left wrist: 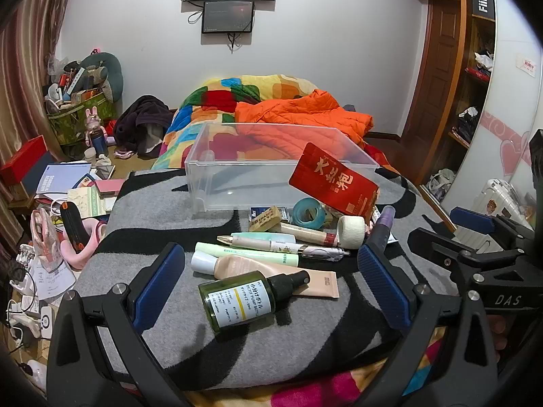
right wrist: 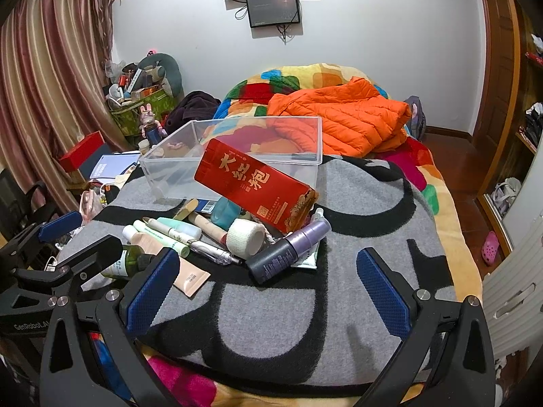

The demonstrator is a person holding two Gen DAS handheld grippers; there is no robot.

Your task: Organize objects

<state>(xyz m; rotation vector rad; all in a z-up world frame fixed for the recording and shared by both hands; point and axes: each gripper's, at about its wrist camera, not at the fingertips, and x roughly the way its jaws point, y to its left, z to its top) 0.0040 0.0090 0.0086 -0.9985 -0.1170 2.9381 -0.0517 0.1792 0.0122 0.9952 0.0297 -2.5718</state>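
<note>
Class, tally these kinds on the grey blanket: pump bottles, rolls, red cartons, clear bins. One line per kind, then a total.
Pump bottles: 2 (green bottle, purple bottle)
Rolls: 2 (white gauze roll, teal tape roll)
Red carton: 1
Clear bin: 1
Total: 6
</note>
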